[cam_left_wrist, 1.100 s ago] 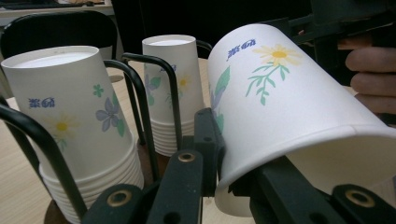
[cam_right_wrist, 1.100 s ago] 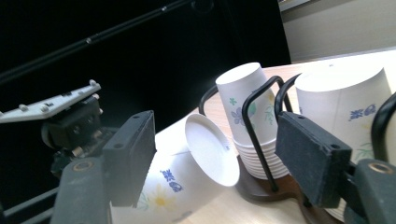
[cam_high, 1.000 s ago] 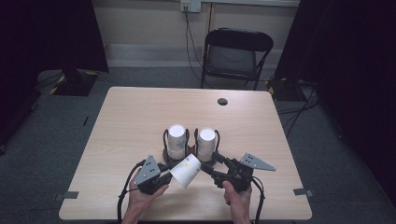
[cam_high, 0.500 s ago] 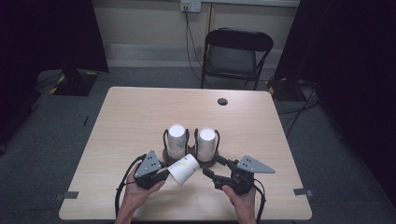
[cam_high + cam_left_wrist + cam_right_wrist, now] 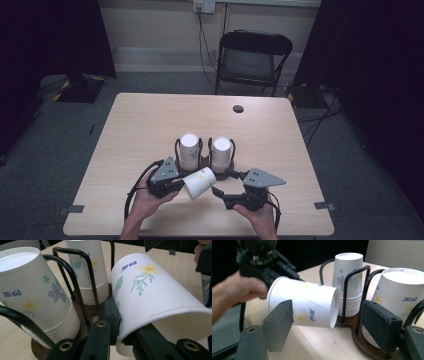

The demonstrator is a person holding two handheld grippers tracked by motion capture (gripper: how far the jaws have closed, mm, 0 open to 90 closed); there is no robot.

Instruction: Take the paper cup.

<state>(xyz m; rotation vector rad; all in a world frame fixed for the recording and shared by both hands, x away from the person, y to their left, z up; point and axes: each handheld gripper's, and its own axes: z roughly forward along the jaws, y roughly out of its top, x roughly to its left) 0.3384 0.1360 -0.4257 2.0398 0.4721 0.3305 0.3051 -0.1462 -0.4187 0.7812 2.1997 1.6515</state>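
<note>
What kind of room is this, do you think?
Probably a lab or recording studio: black curtains flank a lone wooden table, with a folding chair, grey carpet and a wall socket behind.

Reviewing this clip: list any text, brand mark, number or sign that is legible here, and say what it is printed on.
No text can be read.
Blue printed mark on the held paper cup: two or three small characters, too blurred to read.
Same blue mark on the left cup stack: unreadable.
Same mark on the right cup stack: unreadable.
No numbers or signs elsewhere.
</note>
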